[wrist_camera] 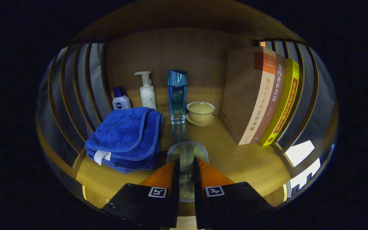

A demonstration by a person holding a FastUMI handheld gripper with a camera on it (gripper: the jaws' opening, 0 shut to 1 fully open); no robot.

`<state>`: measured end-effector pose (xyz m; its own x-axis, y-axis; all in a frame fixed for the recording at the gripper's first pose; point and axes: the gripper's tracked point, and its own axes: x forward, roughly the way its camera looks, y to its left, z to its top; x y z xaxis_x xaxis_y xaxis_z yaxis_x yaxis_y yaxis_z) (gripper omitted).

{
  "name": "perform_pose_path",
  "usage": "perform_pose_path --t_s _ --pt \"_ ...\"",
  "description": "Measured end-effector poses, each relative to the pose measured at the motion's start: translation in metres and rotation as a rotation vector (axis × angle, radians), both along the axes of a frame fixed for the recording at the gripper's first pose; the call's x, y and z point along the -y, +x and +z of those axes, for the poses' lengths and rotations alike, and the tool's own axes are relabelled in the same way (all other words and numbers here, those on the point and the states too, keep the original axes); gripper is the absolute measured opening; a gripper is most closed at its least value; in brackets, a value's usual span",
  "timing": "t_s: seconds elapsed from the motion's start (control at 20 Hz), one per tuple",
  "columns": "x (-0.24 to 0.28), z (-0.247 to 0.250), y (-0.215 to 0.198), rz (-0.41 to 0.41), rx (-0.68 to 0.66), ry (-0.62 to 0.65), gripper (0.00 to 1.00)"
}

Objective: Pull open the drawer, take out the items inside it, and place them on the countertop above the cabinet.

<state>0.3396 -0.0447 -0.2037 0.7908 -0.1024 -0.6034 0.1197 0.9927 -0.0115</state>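
Observation:
My gripper (186,162) is shut on a clear glass (187,149), which shows between and just ahead of the fingers. The glass is held low over the wooden countertop (244,159); I cannot tell whether its base touches the wood. A folded blue towel (125,139) lies just left of the fingers. Beyond them, along the back wall, stand a small white-and-blue lotion bottle (121,99), a white pump bottle (147,92), a tall blue bottle (177,95) and a lidded tea bowl on a saucer (200,113).
Three upright books (260,95) lean at the right of the countertop. Wooden slats (75,86) wall in both sides and a wooden panel (171,54) closes the back. Bare wood lies between the glass and the books.

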Motion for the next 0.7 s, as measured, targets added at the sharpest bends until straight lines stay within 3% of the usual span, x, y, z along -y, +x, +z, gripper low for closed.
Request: perform_pose_path --t_s 0.05,0.3,0.7 --pt "0.000 0.002 0.000 0.003 0.004 0.002 0.31" --pt "-0.001 0.012 -0.011 0.009 0.003 0.019 0.61" --pt "-0.018 0.057 -0.031 0.070 0.099 0.058 1.00"
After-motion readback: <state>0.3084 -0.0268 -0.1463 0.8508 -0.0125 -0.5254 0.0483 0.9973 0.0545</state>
